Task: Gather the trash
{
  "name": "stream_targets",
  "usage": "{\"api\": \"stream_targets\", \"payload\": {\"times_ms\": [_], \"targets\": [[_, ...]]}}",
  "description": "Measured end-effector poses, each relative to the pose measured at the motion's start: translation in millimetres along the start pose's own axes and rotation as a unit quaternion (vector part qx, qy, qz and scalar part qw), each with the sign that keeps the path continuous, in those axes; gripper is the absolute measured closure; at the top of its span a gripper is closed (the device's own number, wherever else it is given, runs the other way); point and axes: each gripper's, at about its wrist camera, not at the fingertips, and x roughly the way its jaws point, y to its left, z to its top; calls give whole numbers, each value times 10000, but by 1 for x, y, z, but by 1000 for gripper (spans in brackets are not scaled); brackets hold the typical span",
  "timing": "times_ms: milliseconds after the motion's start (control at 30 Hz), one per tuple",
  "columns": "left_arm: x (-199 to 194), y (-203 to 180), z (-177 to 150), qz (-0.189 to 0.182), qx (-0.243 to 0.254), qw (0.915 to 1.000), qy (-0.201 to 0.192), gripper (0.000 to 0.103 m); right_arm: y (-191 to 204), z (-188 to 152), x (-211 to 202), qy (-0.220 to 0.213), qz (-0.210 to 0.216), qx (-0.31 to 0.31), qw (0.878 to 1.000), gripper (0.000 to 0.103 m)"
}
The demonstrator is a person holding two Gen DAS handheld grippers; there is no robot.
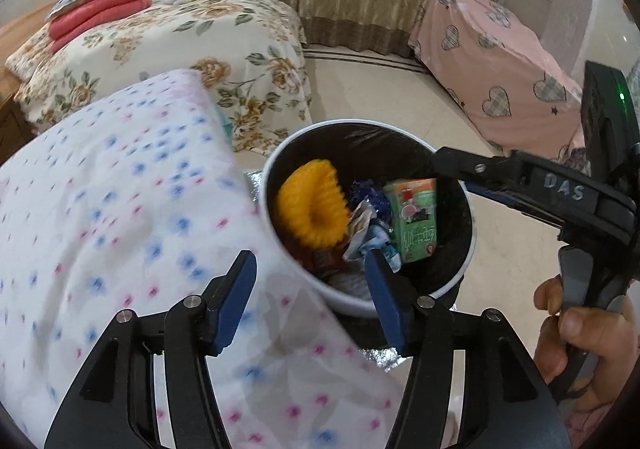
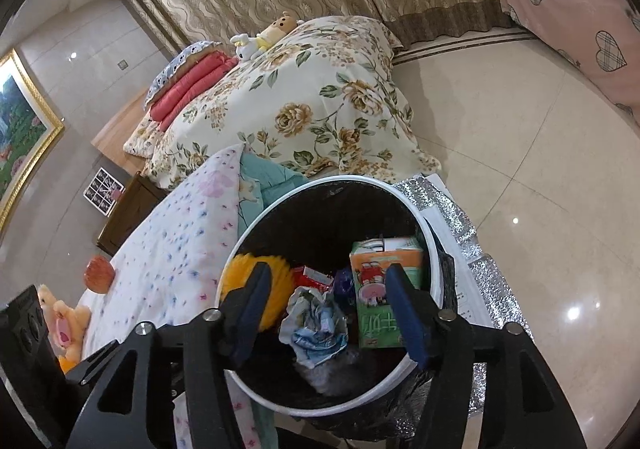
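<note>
Bed (image 2: pixel 320 97): floral cover, folded red blanket and two soft toys at its far end.
Dotted quilt (image 1: pixel 120 229): white with blue and pink specks, lying against the bin's left side.
Trash bin (image 1: pixel 470 261): round, white rim, black liner, standing on the floor on a silver sheet beside the quilt.
Yellow ring (image 1: pixel 312 205): fuzzy, inside the bin at the left.
Green carton (image 1: pixel 412 221): inside the bin at the right, leaning on the liner.
Crumpled wrapper (image 2: pixel 316 325): white and blue, in the bin between ring and carton.
Left tool (image 1: pixel 312 297): over the bin's near rim, jaws parted, nothing between the blue pads.
Right tool (image 2: pixel 332 309): above the bin's mouth, jaws spread wide, empty; a hand (image 1: pixel 588 341) grips its handle.
</note>
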Motion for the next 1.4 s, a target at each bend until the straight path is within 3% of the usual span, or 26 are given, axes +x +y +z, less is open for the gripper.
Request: {"api": "stream_targets", "payload": {"times_ms": [333,600,1067,1267,1333,1400], "targets": [[-45,44,-30,103,-778,9962,-376,42,39,-23,-21,-153,244,-242,9993,21],[-90,79,-64,491,-1162,9880,-896,34,86,-52,-36,-424,345,-731,9958,11],[-129,124,-124,1020,-1720,9723,-1214,33,132,-103,-30,-468,383,-1479,9872,9],[-151,126,-131,1227,-1698,9642,-1624,33,151,-108,-46,-875,480,-1855,9776,8],[-161,125,-134,1376,-1646,9580,-1901,28,155,-111,-57,-1213,490,-2002,9710,0],[-167,122,-137,1595,-1601,9506,-2128,10,159,-113,-62,-1412,467,-2117,9659,0]]}}
